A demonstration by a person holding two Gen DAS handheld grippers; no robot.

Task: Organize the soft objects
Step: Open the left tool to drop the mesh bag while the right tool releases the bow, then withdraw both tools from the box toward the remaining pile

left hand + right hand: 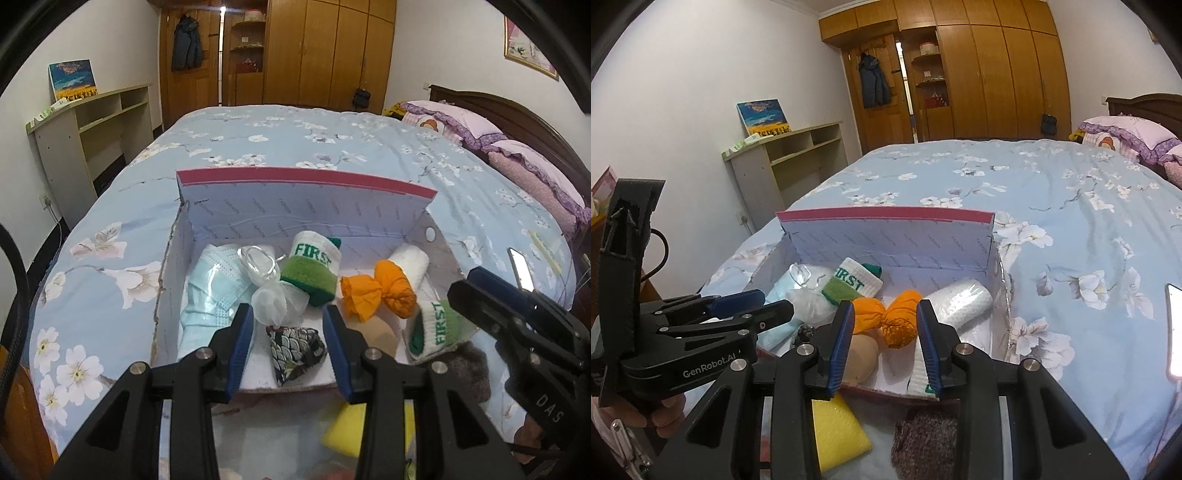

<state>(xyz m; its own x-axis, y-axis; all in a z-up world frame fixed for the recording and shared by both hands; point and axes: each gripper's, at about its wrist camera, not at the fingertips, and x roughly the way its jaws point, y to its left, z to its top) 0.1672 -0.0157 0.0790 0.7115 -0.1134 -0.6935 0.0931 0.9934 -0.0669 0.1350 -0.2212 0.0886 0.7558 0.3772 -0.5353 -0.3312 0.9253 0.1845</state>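
Observation:
An open white box with a red rim (pixel 306 175) (pixel 886 214) lies on the bed. Inside are a blue face mask (pixel 210 291), a clear mesh pouch (pixel 277 299), a green-and-white "FIRST" sock roll (pixel 314 266) (pixel 853 282), an orange cloth bundle (pixel 380 291) (pixel 894 321), a white roll (pixel 410 262) (pixel 960 301) and a dark patterned pouch (pixel 295 350). A second "FIRST" sock roll (pixel 432 328) sits at the box's right front. My left gripper (pixel 288 343) is open over the patterned pouch. My right gripper (pixel 886 343) is open, empty, before the orange bundle.
A yellow sponge (pixel 838 432) (pixel 347 428) and a brown knitted item (pixel 923 439) (pixel 469 369) lie on the bed in front of the box. A phone (pixel 521 266) (pixel 1174 328) lies to the right. Pillows (pixel 532 173) line the headboard; a shelf unit (pixel 88 129) stands at left.

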